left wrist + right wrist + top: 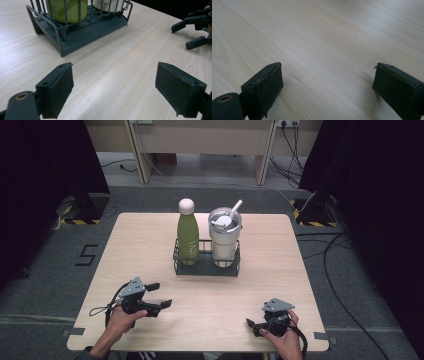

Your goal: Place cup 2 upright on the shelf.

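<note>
Grey carpet surrounds the pale wooden table (150, 250), and on it we see a dark wire rack (206, 265) that we take as landmark. Inside the rack stand a green metal bottle with a beige cap (188, 236) and, just beside it, a white steel tumbler with a straw (224, 236). Our left gripper (161, 295) waits near the rack's front left corner, jaws wide apart and empty. Our right gripper (252, 326) rests well apart from the rack, jaws also spread.
</note>
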`<state>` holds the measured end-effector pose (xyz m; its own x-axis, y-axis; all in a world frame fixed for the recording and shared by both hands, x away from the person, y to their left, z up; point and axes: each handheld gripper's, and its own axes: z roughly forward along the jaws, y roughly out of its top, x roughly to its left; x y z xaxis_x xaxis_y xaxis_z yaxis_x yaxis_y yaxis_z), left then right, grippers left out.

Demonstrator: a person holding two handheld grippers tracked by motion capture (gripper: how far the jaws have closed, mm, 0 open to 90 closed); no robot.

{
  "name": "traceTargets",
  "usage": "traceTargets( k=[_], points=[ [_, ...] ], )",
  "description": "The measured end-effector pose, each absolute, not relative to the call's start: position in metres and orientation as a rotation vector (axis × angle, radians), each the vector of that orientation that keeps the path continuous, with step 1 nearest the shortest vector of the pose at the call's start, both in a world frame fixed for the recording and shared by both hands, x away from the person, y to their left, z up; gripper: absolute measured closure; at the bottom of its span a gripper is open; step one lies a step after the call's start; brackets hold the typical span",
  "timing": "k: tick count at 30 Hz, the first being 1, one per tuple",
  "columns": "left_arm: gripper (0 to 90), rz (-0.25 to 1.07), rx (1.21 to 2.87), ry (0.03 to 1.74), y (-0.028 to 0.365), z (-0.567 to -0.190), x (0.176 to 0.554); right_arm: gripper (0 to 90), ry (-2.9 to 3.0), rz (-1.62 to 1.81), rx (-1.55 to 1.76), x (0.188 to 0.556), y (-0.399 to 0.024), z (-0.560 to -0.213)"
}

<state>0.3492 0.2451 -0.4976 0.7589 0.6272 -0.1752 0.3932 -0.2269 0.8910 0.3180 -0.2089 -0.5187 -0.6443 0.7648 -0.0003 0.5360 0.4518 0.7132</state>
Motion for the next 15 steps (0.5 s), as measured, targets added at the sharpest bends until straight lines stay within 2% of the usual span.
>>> traceTargets(
  k=[15],
  points=[
    [14.8,0.236,1.953,0.756,0.24,-0.509,0.328,9.3,2.385,0.999,1.108,0.318,-0.209,-0.519]
  ],
)
